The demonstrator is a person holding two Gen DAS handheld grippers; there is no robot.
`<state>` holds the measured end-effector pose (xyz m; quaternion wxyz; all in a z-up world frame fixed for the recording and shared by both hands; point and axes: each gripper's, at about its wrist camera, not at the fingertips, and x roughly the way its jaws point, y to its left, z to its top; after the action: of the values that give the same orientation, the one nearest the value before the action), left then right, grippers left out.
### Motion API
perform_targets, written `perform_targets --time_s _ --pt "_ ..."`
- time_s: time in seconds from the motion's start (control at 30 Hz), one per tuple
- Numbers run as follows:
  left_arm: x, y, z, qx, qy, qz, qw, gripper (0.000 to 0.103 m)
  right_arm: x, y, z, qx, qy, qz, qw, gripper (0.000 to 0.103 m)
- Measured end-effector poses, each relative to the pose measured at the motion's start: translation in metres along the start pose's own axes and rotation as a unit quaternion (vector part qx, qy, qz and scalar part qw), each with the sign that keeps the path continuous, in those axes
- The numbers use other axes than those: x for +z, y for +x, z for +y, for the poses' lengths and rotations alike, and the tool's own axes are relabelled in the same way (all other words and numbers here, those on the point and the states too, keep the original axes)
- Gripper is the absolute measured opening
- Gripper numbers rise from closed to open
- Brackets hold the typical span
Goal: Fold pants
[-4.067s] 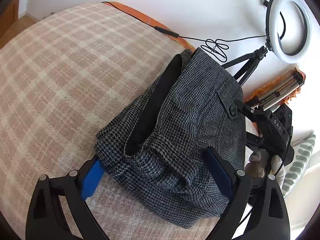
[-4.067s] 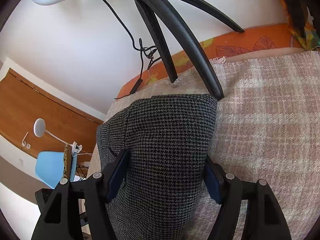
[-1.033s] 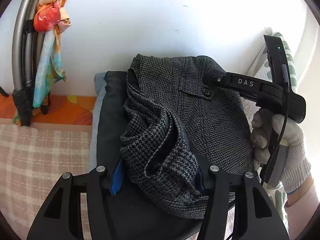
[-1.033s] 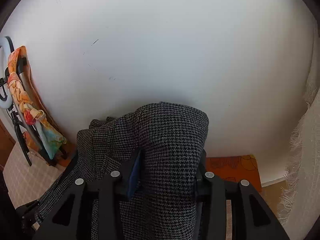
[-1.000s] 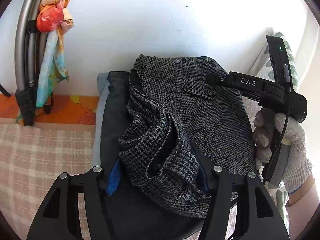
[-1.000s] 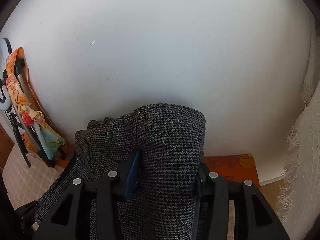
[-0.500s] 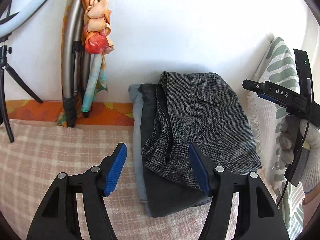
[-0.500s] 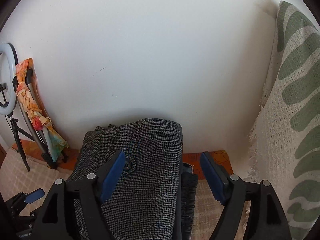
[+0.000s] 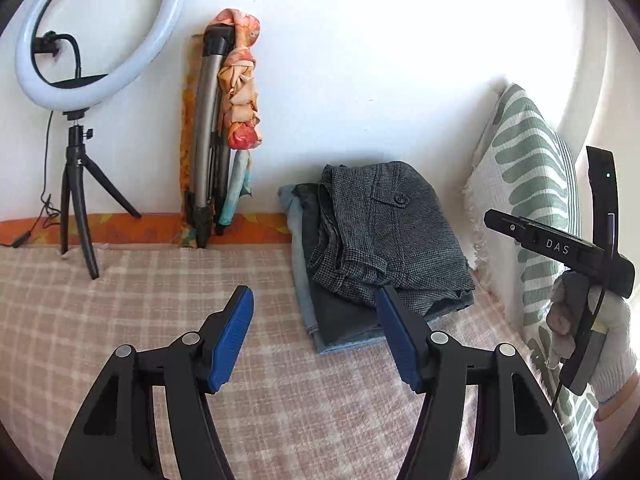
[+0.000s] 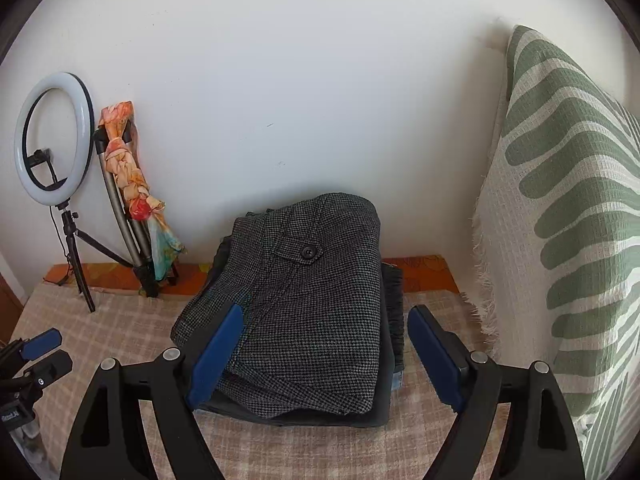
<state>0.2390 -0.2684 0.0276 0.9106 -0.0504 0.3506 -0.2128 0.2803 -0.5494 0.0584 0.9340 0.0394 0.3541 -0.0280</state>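
The folded grey houndstooth pants (image 9: 384,236) lie on top of a stack of folded dark and blue jeans (image 9: 320,320) by the wall; they also show in the right wrist view (image 10: 312,304). My left gripper (image 9: 316,332) is open and empty, pulled back from the stack over the checked blanket. My right gripper (image 10: 324,348) is open and empty, its jaws on either side of the stack's near end without gripping; its body shows in the left wrist view (image 9: 560,248).
A ring light on a tripod (image 9: 80,60) and a folded stand with an orange scarf (image 9: 236,92) stand at the wall to the left. A green-patterned pillow (image 10: 572,240) leans right of the stack. The checked blanket (image 9: 120,300) covers the bed.
Both grippers let go of the grey pants, leaving them on the stack, and drew back. Both now stand wide open and farther from the pile.
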Motion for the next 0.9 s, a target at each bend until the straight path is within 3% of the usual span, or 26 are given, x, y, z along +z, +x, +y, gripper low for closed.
perform_targets --time_s 0.1,0.2,0.27,0.33,0.53,0.9 --pt "-0.012 -0.029 0.006 0.008 0.012 -0.007 0.9999 0.064 -0.019 -0.028 0.006 0.008 0.009 -0.008 1.0 0.09" --pt "-0.024 -0.053 0.008 0.014 0.03 -0.008 0.9994 0.064 -0.038 -0.051 0.016 0.003 0.011 -0.021 1.0 0.099" --pt "-0.033 -0.067 0.008 0.015 0.041 -0.011 0.999 0.076 -0.05 -0.069 0.024 0.002 0.009 -0.029 1.0 0.1" --pt "-0.043 -0.082 0.007 0.019 0.055 -0.018 0.9981 0.08 -0.061 -0.08 0.033 0.002 0.009 -0.035 0.999 0.103" --pt "-0.069 -0.113 0.006 0.012 0.088 -0.02 0.9958 0.082 -0.094 -0.117 0.061 -0.026 -0.002 -0.047 0.999 0.103" --pt "-0.107 -0.146 0.026 0.008 0.091 -0.031 0.9954 0.082 -0.158 -0.153 0.095 -0.045 0.02 -0.052 0.997 0.103"
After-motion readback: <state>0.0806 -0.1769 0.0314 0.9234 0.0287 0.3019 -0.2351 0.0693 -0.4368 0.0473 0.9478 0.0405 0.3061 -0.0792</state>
